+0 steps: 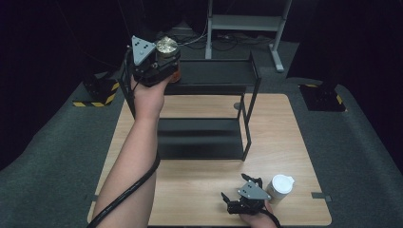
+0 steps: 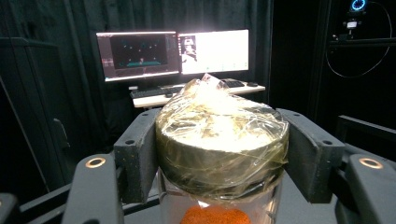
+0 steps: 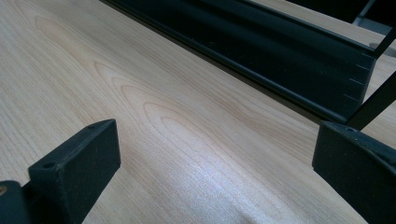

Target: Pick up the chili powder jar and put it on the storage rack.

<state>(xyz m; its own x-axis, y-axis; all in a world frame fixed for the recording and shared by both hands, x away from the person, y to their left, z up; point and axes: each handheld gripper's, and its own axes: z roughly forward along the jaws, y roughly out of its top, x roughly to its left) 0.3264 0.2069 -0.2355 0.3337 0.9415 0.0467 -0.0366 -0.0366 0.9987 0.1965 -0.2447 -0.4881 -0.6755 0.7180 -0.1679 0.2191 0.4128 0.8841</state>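
My left gripper (image 1: 164, 59) is raised at the far left, beside the top tier of a black two-tier rack (image 1: 249, 107). It is shut on a glass jar (image 1: 167, 46) with a gold lid wrapped in clear film. In the left gripper view the two black pads (image 2: 137, 154) press on opposite sides of the jar's lid (image 2: 219, 135), and orange contents show below. My right gripper (image 1: 236, 190) rests low at the table's front edge. Its jaws (image 3: 215, 168) stand open over bare wood with nothing between them.
A white lidded cup (image 1: 279, 187) stands just right of the right gripper. The rack's lower shelf (image 3: 280, 56) lies ahead of the right gripper. The wooden table (image 1: 285, 142) sits on grey carpet. Monitors (image 2: 173, 53) glow on a desk behind the jar.
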